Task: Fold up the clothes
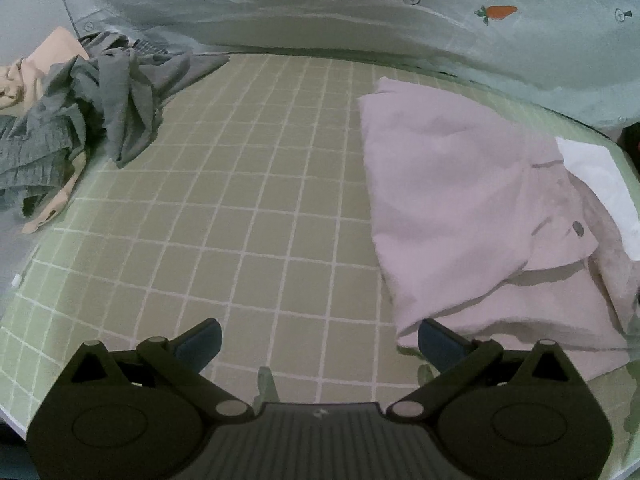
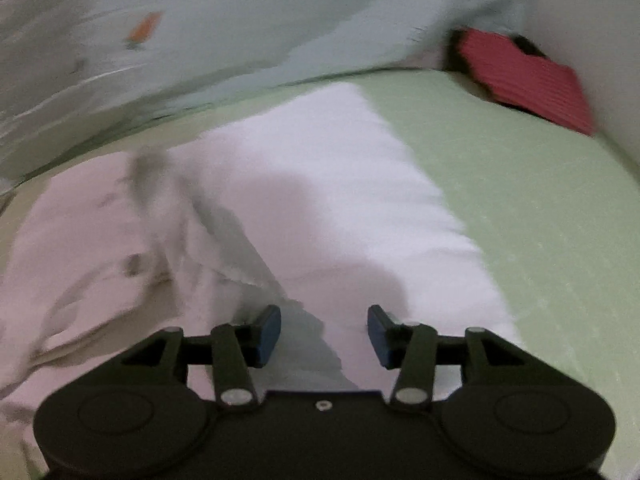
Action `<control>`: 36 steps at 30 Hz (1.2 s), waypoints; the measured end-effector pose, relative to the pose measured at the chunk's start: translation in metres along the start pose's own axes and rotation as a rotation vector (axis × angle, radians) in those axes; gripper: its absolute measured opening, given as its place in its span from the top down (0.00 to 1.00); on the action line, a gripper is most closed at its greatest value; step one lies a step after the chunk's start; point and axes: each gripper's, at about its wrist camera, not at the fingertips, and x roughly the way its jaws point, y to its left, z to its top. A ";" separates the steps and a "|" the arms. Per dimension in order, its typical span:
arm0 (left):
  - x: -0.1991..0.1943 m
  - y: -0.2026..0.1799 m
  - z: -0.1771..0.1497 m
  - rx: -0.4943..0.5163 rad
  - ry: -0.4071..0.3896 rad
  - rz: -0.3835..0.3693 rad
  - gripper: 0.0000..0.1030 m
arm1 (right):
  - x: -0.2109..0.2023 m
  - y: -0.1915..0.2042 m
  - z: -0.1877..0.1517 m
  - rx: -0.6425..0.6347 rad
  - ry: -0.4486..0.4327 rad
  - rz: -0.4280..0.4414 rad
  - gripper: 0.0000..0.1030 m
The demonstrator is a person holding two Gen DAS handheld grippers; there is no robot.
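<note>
On green gridded mat (image 1: pixel 260 208) (carrot-print quilt (image 1: pixel 360 20) behind), pink shirt (image 1: pixel 460 208) lies

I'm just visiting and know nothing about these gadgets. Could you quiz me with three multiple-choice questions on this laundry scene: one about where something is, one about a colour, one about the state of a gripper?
1. Where does the grey crumpled garment lie in the left wrist view?
A. far left of the checked mat
B. on top of the pink garment
C. between the gripper's fingers

2. What colour is the large folded garment on the right of the mat?
A. dark blue
B. pale pink
C. bright yellow

3. How does the left gripper stand?
A. shut on the grey garment
B. shut on nothing
C. open, holding nothing

Answers: 1 A, it is heaped at the mat's far left edge. 2 B, its cloth shows pale pink. 3 C, its fingers are spread wide with bare mat between them.
</note>
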 end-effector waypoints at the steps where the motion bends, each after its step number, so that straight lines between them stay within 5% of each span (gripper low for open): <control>1: 0.000 0.001 -0.001 0.001 0.001 0.001 0.00 | -0.002 0.009 0.001 -0.019 -0.011 0.010 0.52; 6: -0.001 0.008 -0.004 -0.004 0.008 0.005 0.00 | -0.012 0.042 -0.016 -0.069 -0.001 0.101 0.50; 12: 0.001 0.010 -0.002 -0.021 0.008 -0.011 0.00 | -0.016 0.056 -0.035 -0.133 0.045 0.091 0.47; 16: 0.009 0.003 0.004 -0.023 0.015 -0.035 0.00 | -0.034 0.046 -0.030 -0.094 0.016 0.047 0.15; 21: 0.022 -0.008 0.020 -0.044 0.014 -0.063 0.00 | -0.063 0.032 -0.030 -0.040 -0.076 0.026 0.02; 36: 0.082 -0.023 0.065 -0.097 0.091 -0.135 0.01 | -0.067 -0.025 -0.024 0.144 -0.064 -0.183 0.02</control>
